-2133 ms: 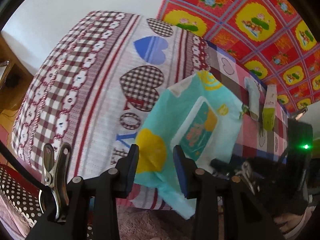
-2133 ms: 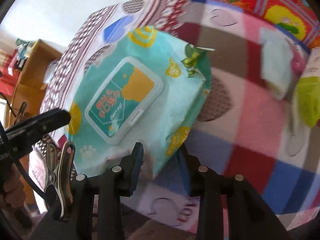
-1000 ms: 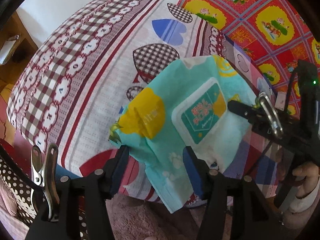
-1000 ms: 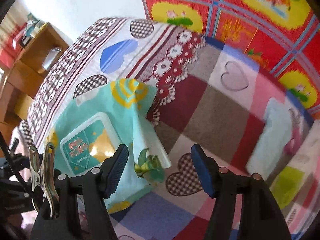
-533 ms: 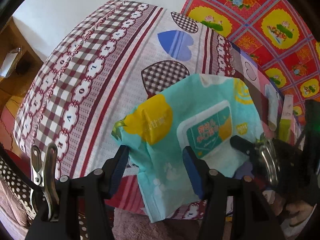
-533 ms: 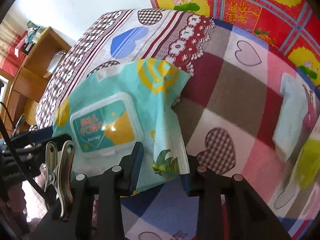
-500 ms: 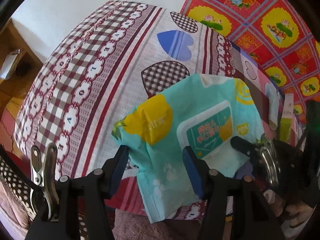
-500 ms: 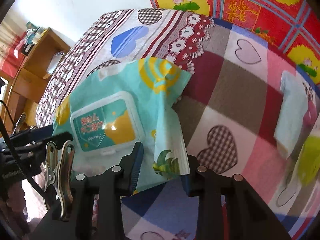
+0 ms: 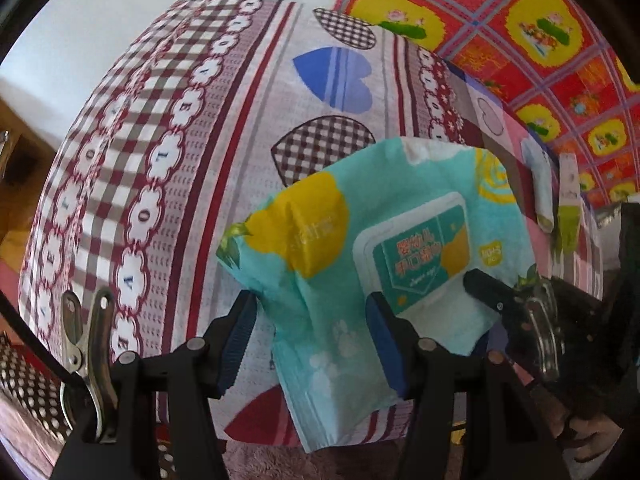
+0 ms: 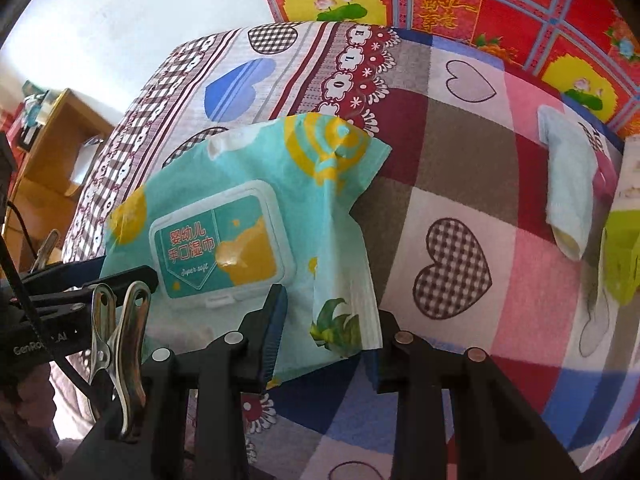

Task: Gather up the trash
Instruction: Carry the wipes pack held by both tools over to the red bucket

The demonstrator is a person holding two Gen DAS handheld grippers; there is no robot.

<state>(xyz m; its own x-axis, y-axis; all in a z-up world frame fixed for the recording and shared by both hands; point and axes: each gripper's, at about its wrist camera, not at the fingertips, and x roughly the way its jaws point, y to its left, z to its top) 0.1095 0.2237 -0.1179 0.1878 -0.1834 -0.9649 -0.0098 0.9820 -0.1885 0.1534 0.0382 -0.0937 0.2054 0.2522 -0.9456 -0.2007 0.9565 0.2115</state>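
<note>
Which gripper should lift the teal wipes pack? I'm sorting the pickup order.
Probably right. The right gripper is closed on the wipes pack at its near corner. The left gripper straddles the opposite end, pads clear of it.

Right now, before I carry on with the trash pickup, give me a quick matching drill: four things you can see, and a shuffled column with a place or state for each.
Things:
1. wipes pack
2. right gripper
3. pale blue cloth
4. left gripper

Places or states:
A. lying alone on the pink part of the bedspread
B. pads either side of the pack's lower left edge, gaps showing
C. closed on the pack's white-edged corner flap
D. draped over the bed edge, teal, white flip lid up

Pairs: 1-D, 2-C, 3-A, 4-B
</note>
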